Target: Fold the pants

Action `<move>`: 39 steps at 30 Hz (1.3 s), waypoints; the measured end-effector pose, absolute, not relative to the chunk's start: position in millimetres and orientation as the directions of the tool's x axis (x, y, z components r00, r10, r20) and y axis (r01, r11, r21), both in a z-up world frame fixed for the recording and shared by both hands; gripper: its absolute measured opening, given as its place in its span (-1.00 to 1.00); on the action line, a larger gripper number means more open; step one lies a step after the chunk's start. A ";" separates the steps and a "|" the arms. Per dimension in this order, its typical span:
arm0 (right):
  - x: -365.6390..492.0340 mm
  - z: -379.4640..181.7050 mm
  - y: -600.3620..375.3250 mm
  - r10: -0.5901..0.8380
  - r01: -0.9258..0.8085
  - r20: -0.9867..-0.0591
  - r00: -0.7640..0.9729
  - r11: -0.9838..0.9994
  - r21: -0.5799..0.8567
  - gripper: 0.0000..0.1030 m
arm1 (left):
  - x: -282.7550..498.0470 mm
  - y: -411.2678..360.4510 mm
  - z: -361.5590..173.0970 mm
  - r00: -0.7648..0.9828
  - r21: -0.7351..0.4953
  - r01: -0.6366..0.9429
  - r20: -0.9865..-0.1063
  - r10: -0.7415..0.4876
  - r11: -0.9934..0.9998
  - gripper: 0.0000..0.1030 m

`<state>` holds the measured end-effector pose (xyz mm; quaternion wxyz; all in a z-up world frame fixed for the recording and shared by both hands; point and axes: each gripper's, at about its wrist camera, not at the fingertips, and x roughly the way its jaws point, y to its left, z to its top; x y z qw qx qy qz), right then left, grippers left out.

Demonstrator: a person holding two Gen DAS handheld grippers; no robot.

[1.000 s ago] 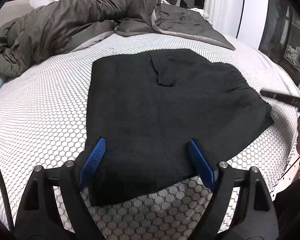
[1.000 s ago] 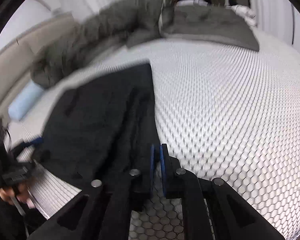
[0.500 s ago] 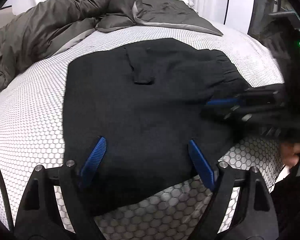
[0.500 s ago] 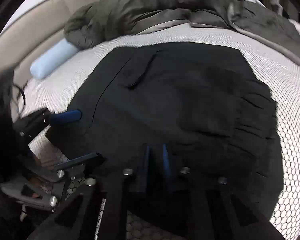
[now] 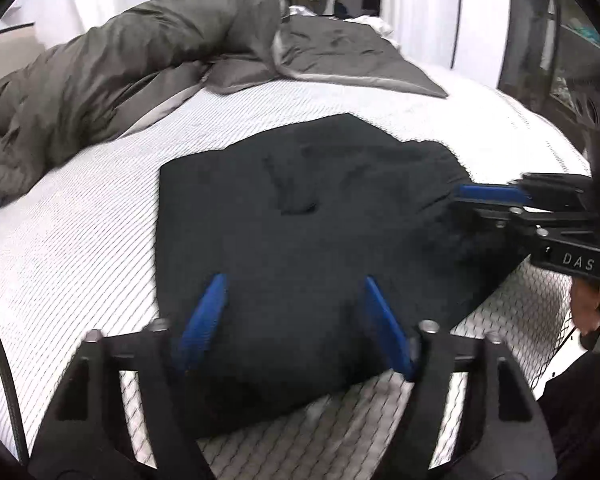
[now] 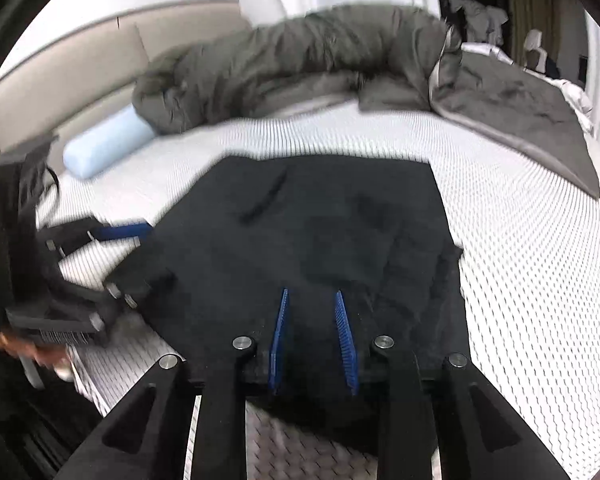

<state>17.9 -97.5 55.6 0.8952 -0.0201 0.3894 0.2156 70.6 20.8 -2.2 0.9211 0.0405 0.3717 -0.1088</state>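
Both claws hovered over the pants point(image 5: 308, 240) on the bed point(image 5: 80, 248). Left claw point(image 5: 296, 320), spread, had just been narrowing at the near edge, cloth lying between its pads but unpinched. Right claw point(image 6: 313, 340), slightly parted, had just been opening, gripping nothing. Pants lay folded into a compact dark rectangle; folding appeared largely done, perhaps one final fold or smoothing left.
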 end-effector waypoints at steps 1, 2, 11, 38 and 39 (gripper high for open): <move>22.5 56.5 -91.1 0.383 -0.405 -0.694 0.609 0.903 0.144 -0.52 | 79.5 17.2 -3.9 0.681 -0.009 0.246 -0.710 -0.180 0.969 -0.02; 34.9 55.9 -78.0 0.394 -0.408 -0.697 0.600 0.899 0.158 -0.52 | 88.7 14.1 -6.4 0.662 -0.005 0.256 -0.728 -0.179 0.967 -0.21; 49.9 27.4 -73.2 0.180 -0.366 -0.817 0.547 0.930 -0.041 -0.59 | 116.6 37.3 -15.8 0.653 0.055 0.292 -0.741 -0.157 0.955 -0.47; 81.3 11.1 -62.7 0.088 -0.397 -0.821 0.565 0.901 -0.176 -0.24 | 178.6 86.8 -6.0 0.639 0.048 0.206 -0.763 -0.097 0.977 -0.32; 78.3 11.4 -56.0 0.067 -0.390 -0.813 0.579 0.898 -0.204 -0.24 | 176.6 85.2 -1.9 0.648 0.054 0.205 -0.756 -0.095 0.977 -0.32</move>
